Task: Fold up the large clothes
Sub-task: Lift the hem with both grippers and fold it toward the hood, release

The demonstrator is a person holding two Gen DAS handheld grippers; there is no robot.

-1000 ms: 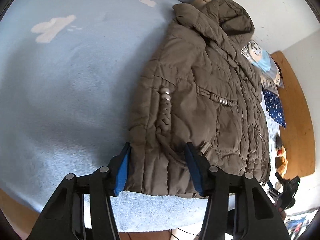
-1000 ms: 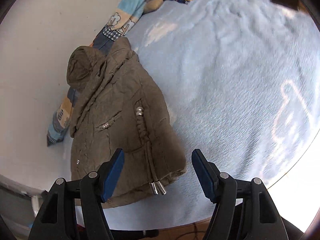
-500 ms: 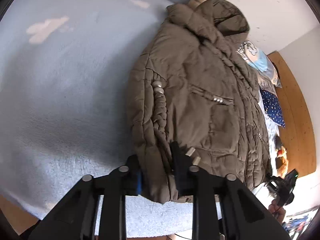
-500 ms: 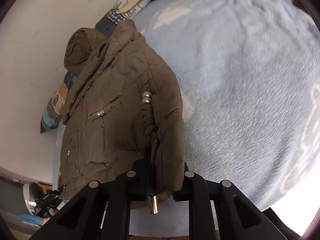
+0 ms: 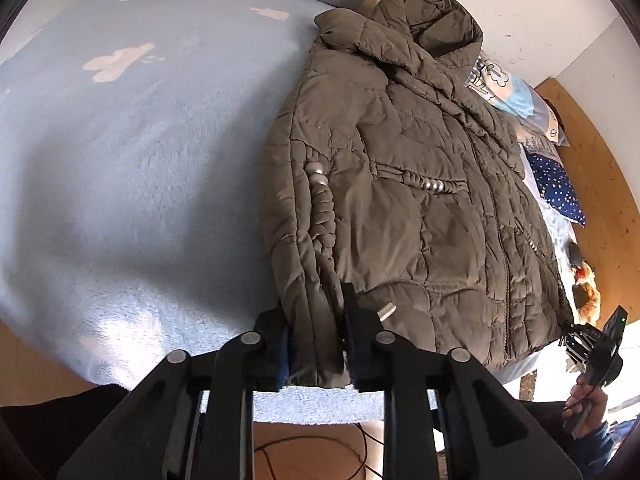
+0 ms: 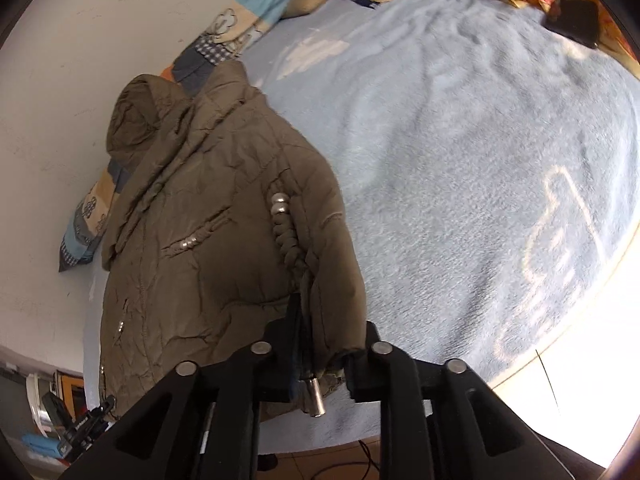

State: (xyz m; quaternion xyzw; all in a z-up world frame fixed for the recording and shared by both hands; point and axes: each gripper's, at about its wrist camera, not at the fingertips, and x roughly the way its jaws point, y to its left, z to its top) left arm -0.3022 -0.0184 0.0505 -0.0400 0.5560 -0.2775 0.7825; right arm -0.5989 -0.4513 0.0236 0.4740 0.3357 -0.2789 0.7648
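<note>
1. Left gripper (image 5: 316, 340), in the left wrist view, has its jaws drawn close together on the bottom hem of the brown puffer jacket (image 5: 400, 200), at the corner nearest the open stretch of blanket – the padded edge is pinched between the two black fingers, probably so the hem can be lifted and carried up toward the hood (image 5: 432, 12)
2. That jacket lies front up on the light blue fleece blanket (image 5: 140, 160), hem at the near edge of the bed and hood far off against the white wall (image 5: 540, 0); a braided drawcord (image 5: 322, 208) with silver beads runs down to the pinch, so it may get caught in the fold
3. Right gripper (image 6: 320, 344), in the right wrist view, is likewise nearly closed on a bottom hem corner of the puffer jacket (image 6: 208, 220) – a metal cord end (image 6: 314, 396) hangs free just below its fingers
4. Holding both hem corners suits a bottom-to-top fold, I judge; the bulky filling will likely spring back unless pressed flat
5. Patchwork pillows (image 6: 240, 28) sit beyond the hood, clear of the fold
</note>
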